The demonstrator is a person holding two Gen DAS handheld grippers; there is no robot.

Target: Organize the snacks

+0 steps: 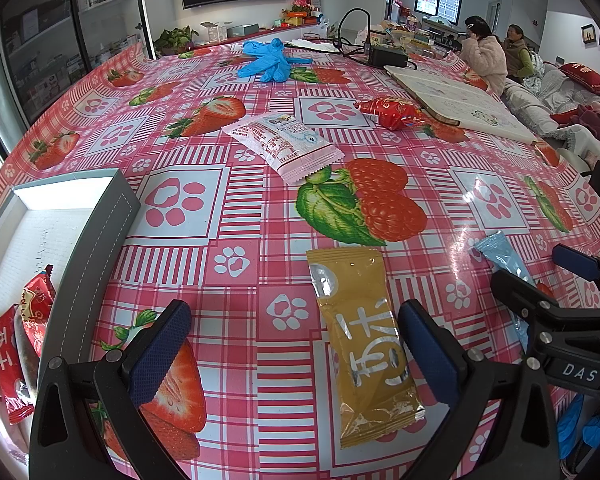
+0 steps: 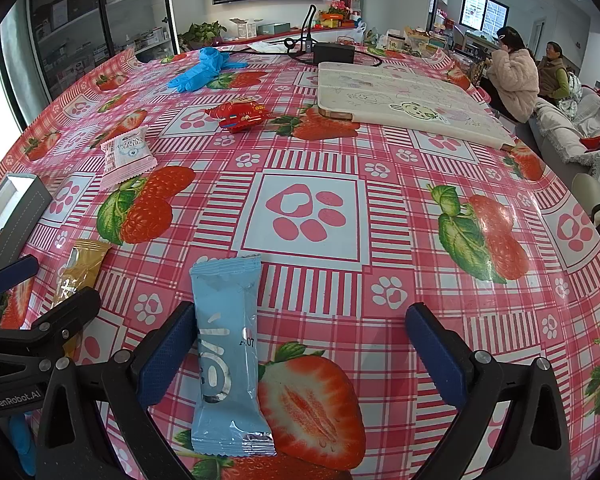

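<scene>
Jaws spread wide on the left gripper [image 1: 296,344], blue pads low over the tablecloth [image 1: 236,216], gripping nothing. A yellow snack packet [image 1: 364,344] lies flat between its fingers, closer to the right pad. Over on the right gripper [image 2: 300,344], same story: fingers parted, empty, and a light blue snack packet [image 2: 228,356] lies lengthwise on the cloth, hard against the left pad, partly over a printed strawberry.

Out to the left gripper's left sits a grey box [image 1: 96,240] with a white inside, and red snack packets [image 1: 20,336] lie in it already. Further up the table, a pink-and-white snack packet [image 1: 282,144] rests alone, and beyond that a red crinkled packet [image 1: 392,111] near a pale drawing board [image 1: 460,100]. Blue gloves [image 1: 268,60] lie at the far side, beside a black box with cables [image 1: 386,56]. Two people [image 1: 496,52] sit at the far right, past the table's edge.
</scene>
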